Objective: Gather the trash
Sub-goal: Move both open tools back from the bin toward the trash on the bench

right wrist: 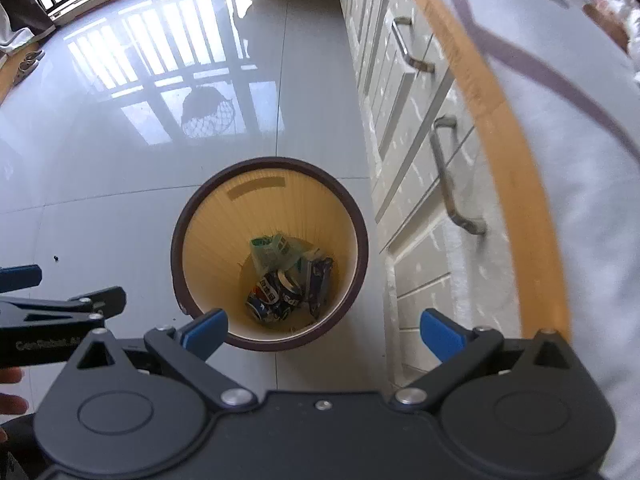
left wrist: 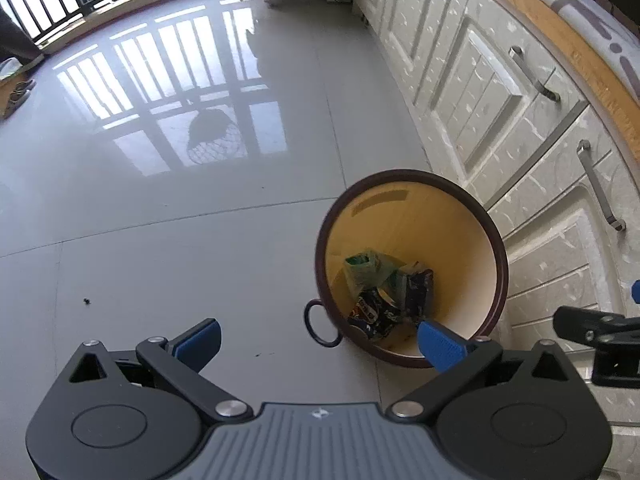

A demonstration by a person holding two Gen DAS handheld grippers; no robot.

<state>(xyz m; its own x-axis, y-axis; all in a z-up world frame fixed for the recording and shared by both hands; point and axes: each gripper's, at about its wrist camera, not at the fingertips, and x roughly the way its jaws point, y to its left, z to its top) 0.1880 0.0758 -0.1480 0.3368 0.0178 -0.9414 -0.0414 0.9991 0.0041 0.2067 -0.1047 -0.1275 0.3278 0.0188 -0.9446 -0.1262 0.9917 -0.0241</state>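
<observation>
Both grippers hang over the floor with jaws spread wide and nothing between them: my left gripper (left wrist: 320, 340), my right gripper (right wrist: 324, 330). Below them the bin (right wrist: 362, 236) stands on grey tiles (right wrist: 120, 184) just beside white cabinets (right wrist: 404, 148). At its bottom lie a crushed blue can (right wrist: 272, 296), a green bag (right wrist: 270, 250) and a dark wrapper (right wrist: 320, 284).
</observation>
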